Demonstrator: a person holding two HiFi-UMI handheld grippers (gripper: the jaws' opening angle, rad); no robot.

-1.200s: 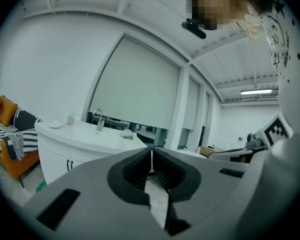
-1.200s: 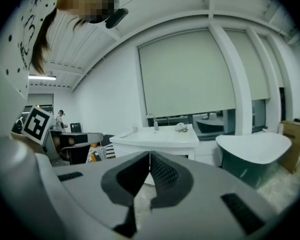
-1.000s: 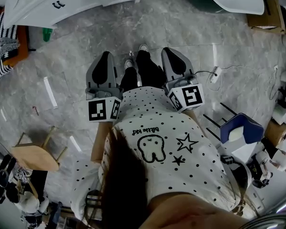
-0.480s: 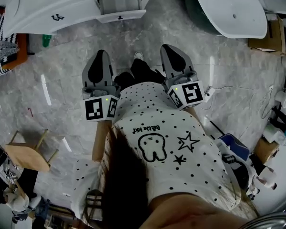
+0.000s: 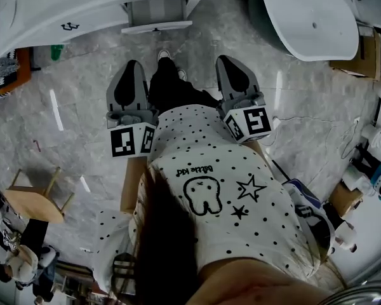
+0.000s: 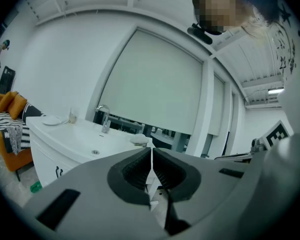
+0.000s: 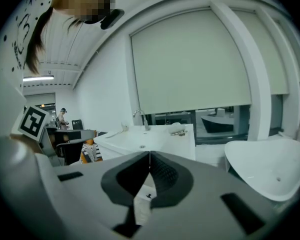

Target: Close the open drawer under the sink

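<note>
The white sink cabinet (image 5: 63,8) stands at the top of the head view, and its open drawer (image 5: 157,25) juts out toward me. Both grey grippers are held out in front of the person, a step short of the drawer. My left gripper (image 5: 131,65) points at the floor left of the drawer, its jaws shut and empty. My right gripper (image 5: 229,60) is to the drawer's right, also shut and empty. In the left gripper view, the shut left gripper (image 6: 151,149) faces the basin top (image 6: 85,143). Through the shut right gripper (image 7: 149,155), the drawer front (image 7: 147,195) with its black handle shows.
A white bathtub (image 5: 311,18) lies at the upper right. A wooden stool (image 5: 35,202) stands at the lower left, with an orange seat and striped cloth (image 5: 6,65) at the left edge. Cables (image 5: 305,116) and boxes (image 5: 352,53) clutter the right side of the marble floor.
The person has walked toward the cabinet with both grippers held out. The cabinet and drawer now sit lower and nearer in the head view. Both jaws stay shut.
</note>
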